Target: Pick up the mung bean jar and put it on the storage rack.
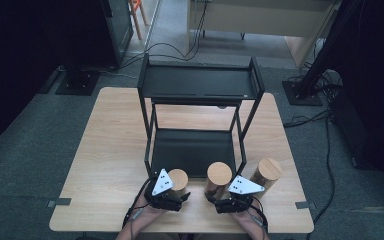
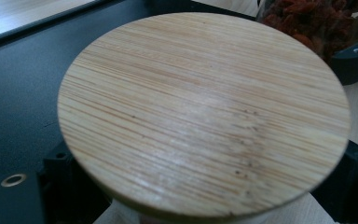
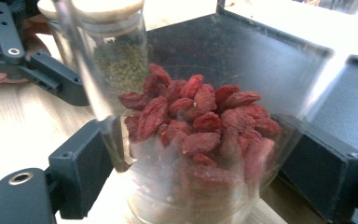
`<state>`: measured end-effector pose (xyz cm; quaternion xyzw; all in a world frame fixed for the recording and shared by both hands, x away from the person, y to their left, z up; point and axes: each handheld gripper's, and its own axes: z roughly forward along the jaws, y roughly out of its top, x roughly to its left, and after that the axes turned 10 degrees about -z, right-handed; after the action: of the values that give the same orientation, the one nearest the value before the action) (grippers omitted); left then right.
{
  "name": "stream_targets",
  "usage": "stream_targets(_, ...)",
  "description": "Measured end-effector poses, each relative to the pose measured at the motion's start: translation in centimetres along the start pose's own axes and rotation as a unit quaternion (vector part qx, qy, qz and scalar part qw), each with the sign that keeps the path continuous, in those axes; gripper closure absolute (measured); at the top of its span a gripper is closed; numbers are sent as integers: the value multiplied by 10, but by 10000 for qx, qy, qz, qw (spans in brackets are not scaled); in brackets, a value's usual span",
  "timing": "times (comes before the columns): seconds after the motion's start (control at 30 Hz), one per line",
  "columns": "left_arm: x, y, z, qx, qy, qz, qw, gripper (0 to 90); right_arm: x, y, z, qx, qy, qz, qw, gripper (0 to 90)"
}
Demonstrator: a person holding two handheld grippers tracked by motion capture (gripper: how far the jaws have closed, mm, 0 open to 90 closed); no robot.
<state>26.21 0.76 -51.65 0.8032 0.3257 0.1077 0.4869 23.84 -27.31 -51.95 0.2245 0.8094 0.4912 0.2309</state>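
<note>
Three glass jars with round bamboo lids stand along the table's front edge. My left gripper (image 1: 178,193) is shut on the left jar (image 1: 178,180), which holds green seeds (image 3: 121,65). Its bamboo lid (image 2: 200,112) hides most of my left gripper (image 2: 205,191), whose jaws flank the jar beneath it. My right gripper (image 1: 218,194) is shut on the middle jar (image 1: 218,176), full of red dried berries (image 3: 200,121). In the right gripper view my right gripper (image 3: 205,163) has its black pads (image 3: 91,163) against the glass. The third jar (image 1: 266,172) stands free at the right.
A black two-tier metal rack (image 1: 200,85) stands just behind the jars, its lower tray (image 1: 192,150) right beyond them. The wooden table (image 1: 110,145) has bare room on both sides of the rack. Cables and stand bases lie on the floor behind.
</note>
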Motion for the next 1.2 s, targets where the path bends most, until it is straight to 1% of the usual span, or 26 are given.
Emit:
stream_targets(0.03, 0, 0, 0, -2, 0, 3, 10000, 111, 0, 0, 0, -11, 15, -13, 10000, 133)
stream_targets(0.23, -1, 0, -1, -16, 29, 10, 10000, 111, -1, -1, -1, 145, 75, -61, 9998, 124)
stream_targets(0.43, -2, 0, 0, -10, 67, 53, 10000, 111, -2, -2, -3, 182, 126, -112, 9997, 124)
stream_targets(0.63, -2, 0, 1, 56, 118, 43, 9999, 111, 0, -1, -2, 318, 201, -148, 9992, 124)
stream_targets(0.7, -2, 0, 1, 58, 122, 50, 9999, 111, 0, -2, -2, 316, 225, -147, 9991, 124)
stream_targets(0.77, -2, 0, 1, 49, 121, 40, 9999, 113, -1, -2, -2, 328, 263, -95, 9991, 123)
stream_targets(0.87, -1, 0, 1, 41, 99, -38, 9999, 131, -2, -2, -1, 340, 333, -52, 9989, 120)
stream_targets(1.0, 1, 0, 0, 9, 89, -117, 9999, 131, -1, -1, -1, 364, 348, -121, 9987, 120)
stream_targets(1.1, 0, 0, 0, 19, 92, -81, 9999, 131, -1, -1, -1, 379, 395, -151, 9984, 120)
stream_targets(1.2, 0, 0, 0, -22, 94, -69, 9999, 131, -1, -1, 0, 402, 441, -152, 9981, 119)
